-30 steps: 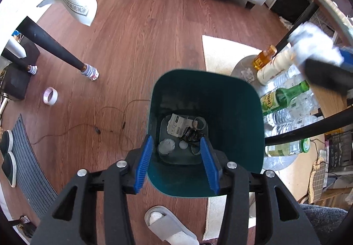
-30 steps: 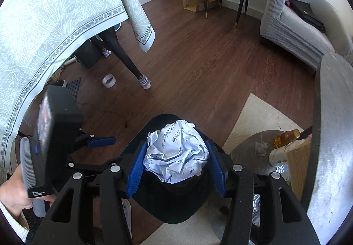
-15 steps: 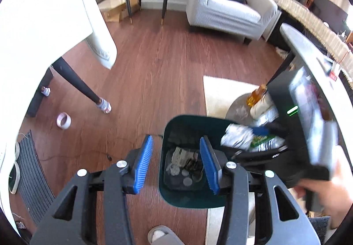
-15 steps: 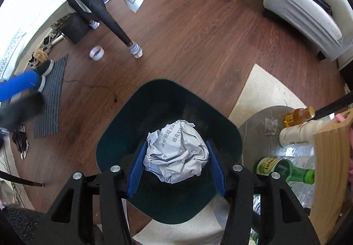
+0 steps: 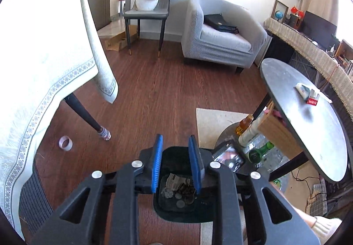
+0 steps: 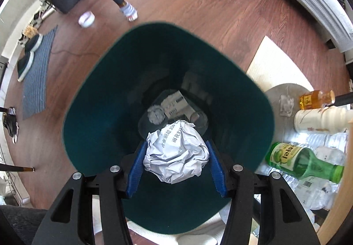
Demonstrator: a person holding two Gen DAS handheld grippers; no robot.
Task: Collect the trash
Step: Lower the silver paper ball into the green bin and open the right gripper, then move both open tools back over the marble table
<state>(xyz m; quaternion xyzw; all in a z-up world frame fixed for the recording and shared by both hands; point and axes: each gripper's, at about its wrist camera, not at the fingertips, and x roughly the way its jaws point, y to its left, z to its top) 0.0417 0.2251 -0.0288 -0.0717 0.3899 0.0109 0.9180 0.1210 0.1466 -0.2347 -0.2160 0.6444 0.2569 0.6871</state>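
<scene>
My right gripper (image 6: 176,167) is shut on a crumpled ball of printed white paper (image 6: 176,154) and holds it inside the mouth of the dark green trash bin (image 6: 99,116). Paper scraps and a small carton (image 6: 174,104) lie on the bin's floor. My left gripper (image 5: 176,163) is open and empty, high above the same bin (image 5: 183,211), whose floor litter (image 5: 178,187) shows between the fingers. The right gripper's body (image 5: 229,157) shows at the bin's right rim.
A low round tray (image 6: 284,94) right of the bin holds an amber bottle (image 6: 315,99), a white bottle (image 6: 320,120), a green bottle (image 6: 304,163) and clear water bottles. A grey oval table (image 5: 308,116), armchair (image 5: 222,39), tableclothed table (image 5: 44,68), tape roll (image 5: 65,143) and rug (image 5: 218,121) surround it.
The right gripper has moved down into the bin with the paper ball still held. The left gripper has risen and tilted up, so the bin looks smaller and more of the room shows.
</scene>
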